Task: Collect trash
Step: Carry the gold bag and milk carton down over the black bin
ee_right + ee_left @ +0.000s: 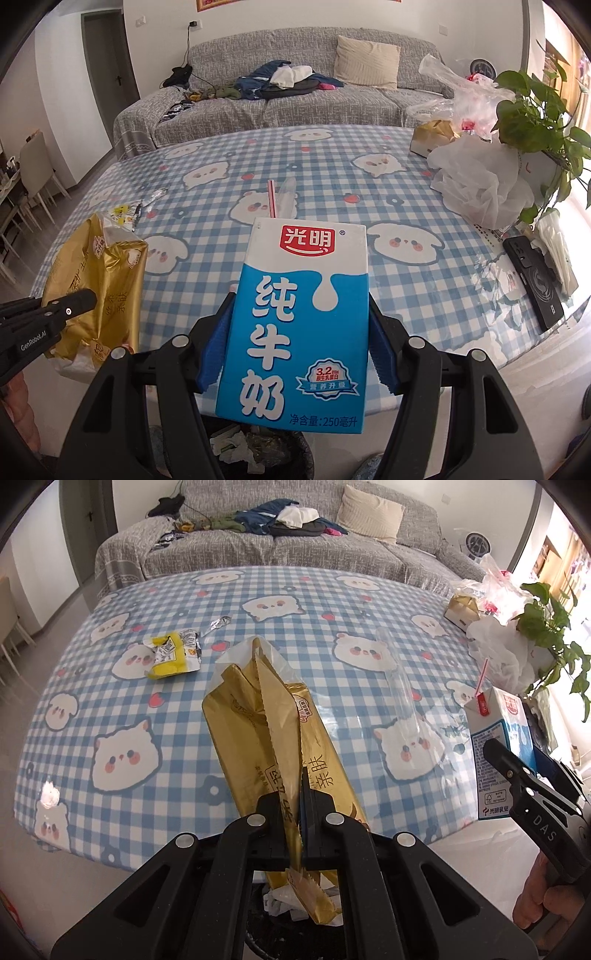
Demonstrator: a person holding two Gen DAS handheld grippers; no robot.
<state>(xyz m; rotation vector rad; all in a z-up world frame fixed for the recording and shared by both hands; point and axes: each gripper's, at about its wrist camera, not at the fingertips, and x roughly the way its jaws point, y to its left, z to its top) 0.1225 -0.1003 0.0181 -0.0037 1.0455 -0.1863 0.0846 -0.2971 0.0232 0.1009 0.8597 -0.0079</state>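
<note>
My left gripper is shut on a gold snack wrapper, held above the table's front edge; the wrapper also shows in the right wrist view. My right gripper is shut on a blue and white milk carton with a red-striped straw; the carton shows at the right of the left wrist view. A black trash bin with crumpled paper sits below both grippers. On the table lie a yellow wrapper, a foil scrap and a clear plastic sleeve.
The table has a blue checked cloth. At its right stand white plastic bags, a small box, a potted plant and a black phone. A grey sofa with clothes is behind. Chairs stand at far left.
</note>
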